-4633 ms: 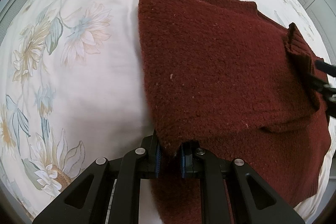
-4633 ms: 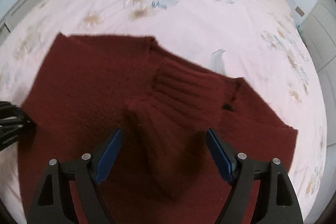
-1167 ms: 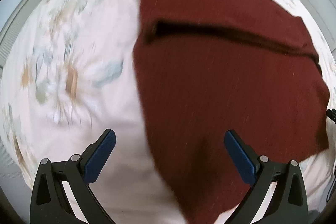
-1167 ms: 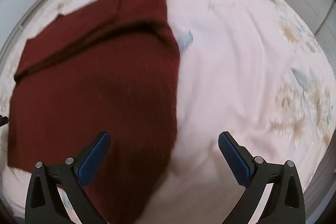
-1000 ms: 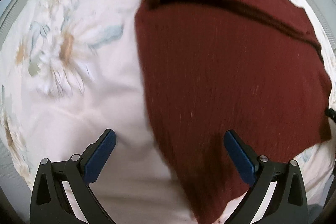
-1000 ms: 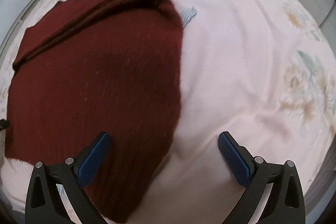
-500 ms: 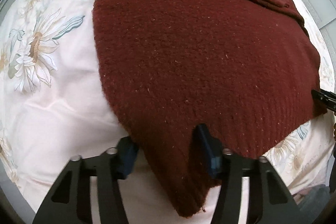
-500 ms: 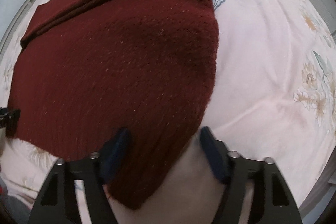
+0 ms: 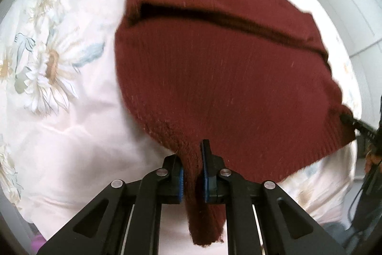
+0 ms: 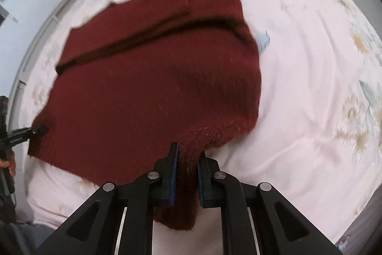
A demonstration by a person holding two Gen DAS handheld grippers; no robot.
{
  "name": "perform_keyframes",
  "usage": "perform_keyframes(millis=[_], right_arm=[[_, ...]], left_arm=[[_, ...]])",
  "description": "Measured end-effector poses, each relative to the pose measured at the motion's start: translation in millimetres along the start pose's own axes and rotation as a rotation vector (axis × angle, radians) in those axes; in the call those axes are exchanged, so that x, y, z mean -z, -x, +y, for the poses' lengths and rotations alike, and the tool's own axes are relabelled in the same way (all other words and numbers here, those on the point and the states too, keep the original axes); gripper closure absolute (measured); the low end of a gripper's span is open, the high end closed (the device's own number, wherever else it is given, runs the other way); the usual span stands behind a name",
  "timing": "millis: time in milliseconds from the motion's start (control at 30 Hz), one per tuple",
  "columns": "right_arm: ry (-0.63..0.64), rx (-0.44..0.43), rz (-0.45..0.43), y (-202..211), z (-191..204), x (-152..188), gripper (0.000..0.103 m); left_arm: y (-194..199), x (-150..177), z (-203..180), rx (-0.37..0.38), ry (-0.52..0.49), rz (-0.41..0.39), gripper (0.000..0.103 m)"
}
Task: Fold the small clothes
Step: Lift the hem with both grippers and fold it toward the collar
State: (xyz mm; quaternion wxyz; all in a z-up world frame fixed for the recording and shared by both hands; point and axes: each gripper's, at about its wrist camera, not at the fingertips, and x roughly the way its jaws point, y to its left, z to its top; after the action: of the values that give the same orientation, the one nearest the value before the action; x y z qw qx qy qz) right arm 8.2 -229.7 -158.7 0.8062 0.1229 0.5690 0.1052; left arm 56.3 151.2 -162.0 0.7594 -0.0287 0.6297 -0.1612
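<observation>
Sweater (image 9: 219,78) corners are now pinched where, a second earlier, both grippers hovered wide open over the near hem. The dark red knit lies on the bed (image 9: 71,130), already doubled once: a shadowed fold line runs across its far part, and the ribbed hem faces the person. The jaws have closed since the half-second-old pictures, in which they were still straddling the cloth.

That change suggests the next fold is beginning. With both near corners gripped, the hem can be lifted and carried toward the far edge, halving the garment again. The motion blur in both views hints that the lift may already be starting, though this cannot be told for certain.

The left gripper (image 9: 192,173) comes in low from the near side of the bed, its jaws narrow and clamped on the hem's left corner, with a tail of knit hanging down between them. The right gripper (image 10: 187,173) mirrors it on the right corner, jaws likewise narrow and holding a bunched fold of cloth. Each gripper appears at the edge of the other's view, the right gripper at the far hem corner in the left wrist view, so the two stand well apart with the hem spanning between them.
</observation>
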Motion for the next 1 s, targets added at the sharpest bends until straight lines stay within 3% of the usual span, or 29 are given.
perform_keyframes(millis=[167,367,633,833,1000], right_arm=[[0.002,-0.036,-0.069,19.6,-1.3,-33.1,0.09],[0.035,-0.024,-0.155,29.7,12.8,-85.3,0.09],[0.041,0.01,-0.235,26.3,27.4,-173.5,0.091],[0.023,0.058,-0.184,-16.9,25.6,-238.6,0.091],[0.027,0.139,-0.09,-64.8,17.7,-254.7,0.091]], left_arm=[[20.4,-27.2,5.3,0.051,0.031,-0.059,0.094],[50.5,-61.5,24.8,0.057,0.031,-0.107,0.094],[67.0,-142.6,35.0,0.038,0.012,-0.142,0.094],[44.8,-198.8,49.5,0.013,0.023,-0.099,0.094],[0.1,-228.6,55.8,-0.039,0.031,-0.032,0.094]])
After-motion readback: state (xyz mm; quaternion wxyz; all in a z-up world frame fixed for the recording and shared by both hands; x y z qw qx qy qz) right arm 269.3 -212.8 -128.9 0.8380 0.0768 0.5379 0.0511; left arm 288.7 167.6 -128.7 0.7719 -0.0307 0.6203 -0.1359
